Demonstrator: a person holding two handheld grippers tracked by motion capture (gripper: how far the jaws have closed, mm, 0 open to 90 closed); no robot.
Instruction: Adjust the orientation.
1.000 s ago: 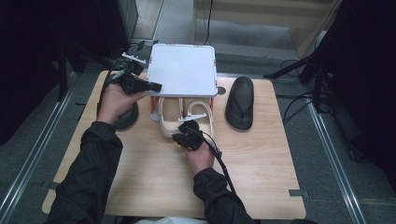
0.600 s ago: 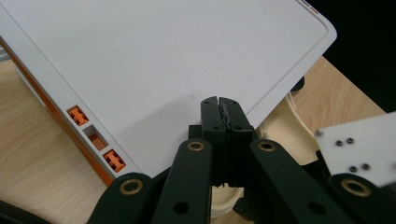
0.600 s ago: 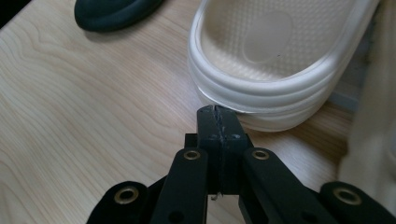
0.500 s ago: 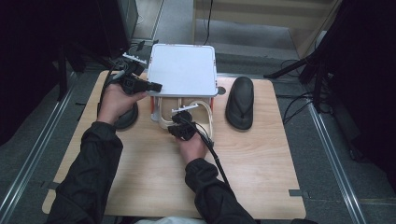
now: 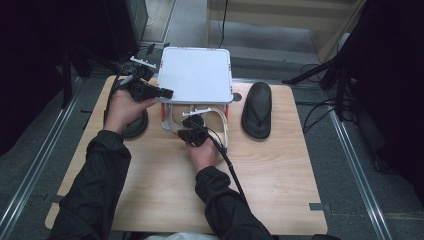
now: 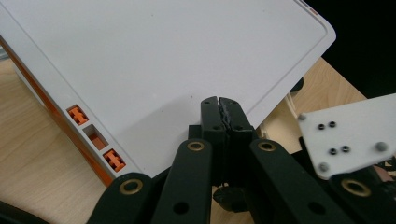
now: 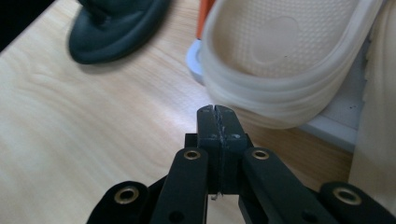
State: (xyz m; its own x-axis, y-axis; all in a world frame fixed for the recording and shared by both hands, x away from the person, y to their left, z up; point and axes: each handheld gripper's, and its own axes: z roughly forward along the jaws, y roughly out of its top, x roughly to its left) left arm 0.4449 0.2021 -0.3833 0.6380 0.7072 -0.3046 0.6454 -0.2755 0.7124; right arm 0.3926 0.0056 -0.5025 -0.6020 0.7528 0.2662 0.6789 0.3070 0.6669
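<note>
The work in hand looks like getting the cream slippers out from under, or into, the white shelf rack at the far edge of the bench. It seems to be at an early stage: nothing is gripped yet.

The right hand-held gripper has its jaws pressed fully together with nothing between them; its tips sit just short of the rim of the nearest cream slipper, which lies under the rack with its end poking out toward the person. In the high view this gripper is at the rack's open front. A 2nd pale slipper shows at the right edge of that view.

The left hand-held gripper is likewise closed on nothing, its tips at the rack's white top, perhaps steadying it.

1 black slipper lies on the bench right of the rack, another under the left hand.

Left to do, by my reading: open the right jaws, take the cream slipper's rim and move it
</note>
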